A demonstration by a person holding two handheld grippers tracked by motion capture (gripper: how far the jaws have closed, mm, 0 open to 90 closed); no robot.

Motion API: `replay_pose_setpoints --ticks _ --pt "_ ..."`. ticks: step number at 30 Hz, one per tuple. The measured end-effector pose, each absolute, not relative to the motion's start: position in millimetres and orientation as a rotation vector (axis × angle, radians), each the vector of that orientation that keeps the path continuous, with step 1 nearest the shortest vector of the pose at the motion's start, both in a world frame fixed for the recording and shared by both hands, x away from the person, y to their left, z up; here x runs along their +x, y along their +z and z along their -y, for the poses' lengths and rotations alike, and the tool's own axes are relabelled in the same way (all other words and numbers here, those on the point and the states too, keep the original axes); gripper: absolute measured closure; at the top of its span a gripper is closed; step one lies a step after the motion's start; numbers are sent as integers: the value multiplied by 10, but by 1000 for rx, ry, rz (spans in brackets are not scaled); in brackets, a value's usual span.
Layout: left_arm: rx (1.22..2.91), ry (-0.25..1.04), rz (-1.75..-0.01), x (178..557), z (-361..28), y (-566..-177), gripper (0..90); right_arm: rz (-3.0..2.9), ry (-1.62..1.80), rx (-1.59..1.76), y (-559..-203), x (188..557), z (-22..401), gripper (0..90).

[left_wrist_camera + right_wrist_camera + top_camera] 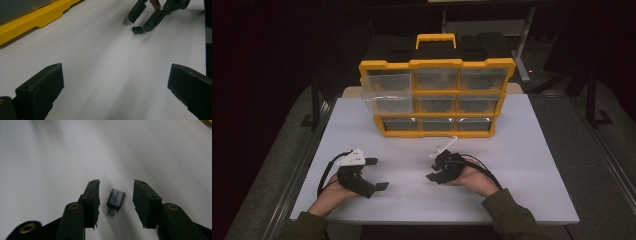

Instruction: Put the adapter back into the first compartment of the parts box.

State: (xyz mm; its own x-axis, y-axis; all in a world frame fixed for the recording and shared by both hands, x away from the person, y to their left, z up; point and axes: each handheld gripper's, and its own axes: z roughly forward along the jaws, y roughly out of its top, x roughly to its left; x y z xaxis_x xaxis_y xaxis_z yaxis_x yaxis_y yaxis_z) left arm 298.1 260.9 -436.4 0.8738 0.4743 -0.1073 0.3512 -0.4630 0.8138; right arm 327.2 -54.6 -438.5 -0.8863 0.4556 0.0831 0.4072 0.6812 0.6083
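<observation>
One word, "UGREEN", was readable on the small grey USB adapter point(115, 201), which lay flat on the white counter point(522, 150) between the spread jaws of the right hand-held gripper point(116, 202), touching neither. Both hands rested low, palms up; the left hand-held gripper point(374, 174) also gaped, holding nothing. Behind stood a yellow drawer organizer point(437, 97), its top-left clear drawer point(382, 86) pulled out; contents unclear.

You've got a white table point(522, 165) filling the middle of the high view. A yellow drawer organizer point(437, 95) sits at its upper centre, and a small grey USB adapter point(115, 198) lies flat at lower centre.
</observation>
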Motion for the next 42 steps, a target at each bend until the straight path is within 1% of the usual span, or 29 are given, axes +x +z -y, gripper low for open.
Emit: replay_pose_setpoints --ticks 3,6,12,30,42 --pt "2101 163 -596 2982 -2609 -4364 0 -2815 987 719 -4388 3274 544 584" --pt "2102 159 -591 2979 -2603 -4366 0 -2817 982 720 -4394 3273 537 631" --pt "2101 159 -592 2979 -2605 -4366 0 -2819 967 720 -4405 3278 531 673" --pt "2102 155 -590 2980 -2604 -4366 0 -2819 926 701 -4438 3277 494 729" --pt "2104 155 -590 2979 -2603 -4364 0 -2816 914 679 -4444 3273 489 744"
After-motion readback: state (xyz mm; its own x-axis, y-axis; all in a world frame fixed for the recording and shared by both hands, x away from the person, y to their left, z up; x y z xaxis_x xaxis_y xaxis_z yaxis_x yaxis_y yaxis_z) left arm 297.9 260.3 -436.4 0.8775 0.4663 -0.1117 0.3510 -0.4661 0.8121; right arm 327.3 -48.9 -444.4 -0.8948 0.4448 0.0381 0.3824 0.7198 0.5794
